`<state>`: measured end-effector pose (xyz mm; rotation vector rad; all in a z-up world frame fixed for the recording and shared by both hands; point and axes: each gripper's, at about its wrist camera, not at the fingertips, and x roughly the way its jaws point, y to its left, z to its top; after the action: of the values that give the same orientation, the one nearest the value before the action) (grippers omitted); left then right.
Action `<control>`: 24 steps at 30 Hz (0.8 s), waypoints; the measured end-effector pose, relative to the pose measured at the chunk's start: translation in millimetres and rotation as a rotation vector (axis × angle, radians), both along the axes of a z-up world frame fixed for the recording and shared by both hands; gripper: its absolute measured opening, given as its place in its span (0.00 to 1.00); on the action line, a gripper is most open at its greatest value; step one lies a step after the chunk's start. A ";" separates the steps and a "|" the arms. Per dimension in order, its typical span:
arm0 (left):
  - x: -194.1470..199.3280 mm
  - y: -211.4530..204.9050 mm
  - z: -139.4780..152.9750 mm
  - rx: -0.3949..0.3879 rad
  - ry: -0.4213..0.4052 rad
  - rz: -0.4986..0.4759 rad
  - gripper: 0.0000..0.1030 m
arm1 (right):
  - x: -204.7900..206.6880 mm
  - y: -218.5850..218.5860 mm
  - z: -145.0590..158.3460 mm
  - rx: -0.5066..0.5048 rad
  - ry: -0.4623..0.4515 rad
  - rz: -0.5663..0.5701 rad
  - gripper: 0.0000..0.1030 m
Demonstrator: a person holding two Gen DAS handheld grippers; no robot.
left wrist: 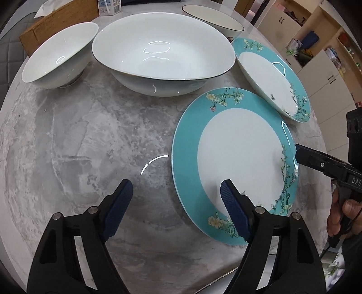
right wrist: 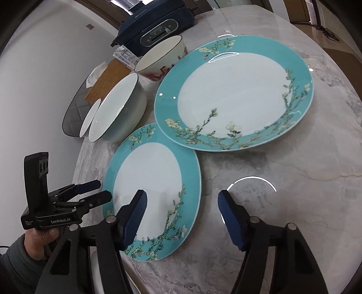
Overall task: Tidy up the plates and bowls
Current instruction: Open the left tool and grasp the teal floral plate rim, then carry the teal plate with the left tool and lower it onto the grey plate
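Observation:
Two turquoise-rimmed floral plates lie on the marble table. The near plate (left wrist: pixel 235 162) (right wrist: pixel 151 190) sits between both grippers. The far plate (left wrist: pixel 273 77) (right wrist: pixel 235 92) lies beyond it, its rim overlapping the near plate's edge. A large white bowl (left wrist: pixel 163 61) (right wrist: pixel 117 113), a small white bowl (left wrist: pixel 58 56) (right wrist: pixel 90 117) and a cream bowl (left wrist: pixel 215 18) (right wrist: pixel 160 56) stand at the back. My left gripper (left wrist: pixel 176 194) (right wrist: pixel 99 191) is open, its right finger over the near plate's rim. My right gripper (right wrist: pixel 181 201) is open, its left finger over that plate; one finger (left wrist: pixel 316 160) shows in the left wrist view.
A wooden tissue box (left wrist: pixel 58 20) (right wrist: pixel 106 77), a carton (left wrist: pixel 108 6) and a dark blue appliance (right wrist: pixel 156 24) stand at the table's back. Cabinets and shelves (left wrist: pixel 316 45) lie beyond the table. The table edge (right wrist: pixel 90 158) runs close to the left gripper.

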<state>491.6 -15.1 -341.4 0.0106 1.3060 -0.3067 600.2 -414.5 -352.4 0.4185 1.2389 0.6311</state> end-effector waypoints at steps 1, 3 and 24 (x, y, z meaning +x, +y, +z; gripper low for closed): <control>0.2 0.3 -1.5 -0.012 0.003 0.003 0.74 | -1.1 2.1 0.3 -0.003 -0.006 0.009 0.66; 0.6 -0.3 -1.7 -0.022 -0.001 0.002 0.72 | -1.9 5.5 0.5 -0.005 -0.012 0.022 0.66; 12.5 10.6 0.1 -0.105 0.063 0.064 0.15 | 3.2 -2.3 -10.6 -0.020 0.043 0.002 0.13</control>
<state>504.1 -4.5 -341.4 -0.1301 1.3481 -0.3225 603.4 -416.7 -363.1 0.4163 1.2858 0.6137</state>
